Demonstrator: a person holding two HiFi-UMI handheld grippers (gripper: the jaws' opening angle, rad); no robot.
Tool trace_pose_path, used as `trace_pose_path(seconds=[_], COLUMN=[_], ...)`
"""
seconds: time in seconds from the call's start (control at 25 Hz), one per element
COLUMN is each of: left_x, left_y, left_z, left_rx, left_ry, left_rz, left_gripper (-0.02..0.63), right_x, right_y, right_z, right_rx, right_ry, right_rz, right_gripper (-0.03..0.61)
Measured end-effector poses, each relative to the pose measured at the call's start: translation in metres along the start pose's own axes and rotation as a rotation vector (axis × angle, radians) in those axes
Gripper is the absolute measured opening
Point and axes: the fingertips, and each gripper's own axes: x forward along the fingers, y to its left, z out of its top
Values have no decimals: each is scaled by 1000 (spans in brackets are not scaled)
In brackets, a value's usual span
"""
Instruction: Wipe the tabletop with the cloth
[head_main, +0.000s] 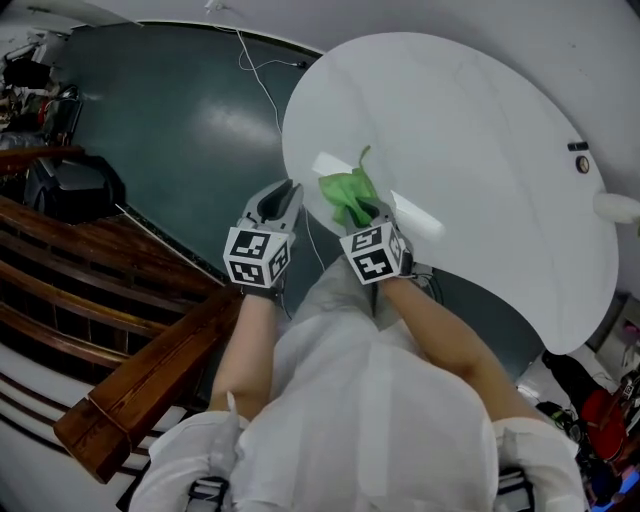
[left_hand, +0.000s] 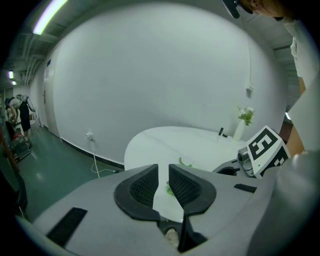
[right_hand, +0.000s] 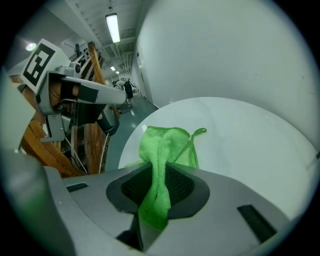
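A round white table (head_main: 470, 150) fills the right of the head view. A bright green cloth (head_main: 347, 192) hangs bunched over its near left edge, and my right gripper (head_main: 362, 208) is shut on it. In the right gripper view the cloth (right_hand: 167, 145) runs down between the pads of the right gripper (right_hand: 159, 185) and fans out ahead over the tabletop (right_hand: 240, 135). My left gripper (head_main: 285, 192) hovers just left of the cloth at the table's rim, holding nothing. In its own view the left gripper (left_hand: 163, 182) has its jaws drawn together, with only a thin slit between them.
Dark wooden railings (head_main: 130, 390) stand at the near left over a green floor (head_main: 170, 130). A white cable (head_main: 262, 90) trails across that floor. A small dark object (head_main: 580, 160) sits near the table's far edge. A vase with a plant (left_hand: 245, 120) stands on the table.
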Motion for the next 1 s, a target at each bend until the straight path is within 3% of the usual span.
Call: trace_pose_path(seconds=[0.2,0.28,0.6,1.0], left_x=[2,6,55,95], left_y=[16,16,-24,-163], left_z=[7,9,34,50], left_rx=[20,30,109,228], left_ry=[-12,-16,-10,7], left_rz=[-15,-30,-158,-386], left_gripper=[69,69,67,66], right_x=[27,30,9,-87], right_y=[26,24,-44,-136], right_z=[29,35,17,-67], right_rx=[0,-10,65,270], right_ry=[-36,-47,-47,-48], right_rz=[90,79,-79,-322], right_gripper=[71,71,71,71])
